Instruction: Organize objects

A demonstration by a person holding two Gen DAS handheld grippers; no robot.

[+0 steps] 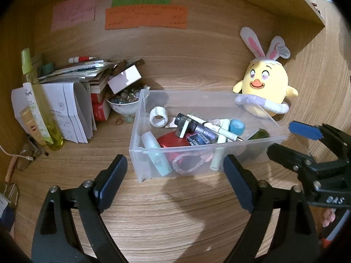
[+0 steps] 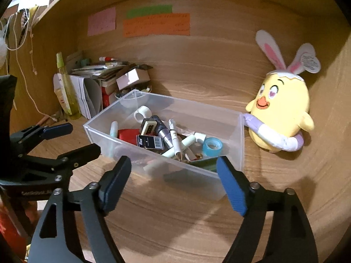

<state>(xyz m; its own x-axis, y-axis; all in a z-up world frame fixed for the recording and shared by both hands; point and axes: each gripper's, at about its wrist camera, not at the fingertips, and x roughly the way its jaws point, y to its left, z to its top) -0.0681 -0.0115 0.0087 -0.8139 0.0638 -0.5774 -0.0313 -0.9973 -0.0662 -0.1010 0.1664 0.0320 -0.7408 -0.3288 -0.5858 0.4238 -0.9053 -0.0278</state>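
A clear plastic bin (image 1: 274, 121) (image 2: 240, 135) stands on the wooden desk. It holds several small items: a white tape roll (image 1: 158, 116) (image 2: 142, 114), a blue tape roll (image 1: 237, 126) (image 2: 212, 146), a white pen (image 1: 216, 127) (image 2: 174, 139), tubes and a red box (image 1: 169, 141). My left gripper (image 1: 175, 171) is open and empty just in front of the bin; it also shows in the right wrist view (image 2: 72, 140). My right gripper (image 2: 174, 171) is open and empty at the bin's near right corner; it also shows in the left wrist view (image 1: 285, 138).
A yellow chick plush (image 1: 266, 81) (image 2: 283, 107) with bunny ears leans behind the bin's right end. At the left stand a yellow-green spray bottle (image 1: 41, 100) (image 2: 67, 87), folded papers (image 1: 70, 111), a book stack (image 1: 87, 70) and a bowl of beads (image 1: 126, 102). Glasses (image 1: 24, 160) lie far left.
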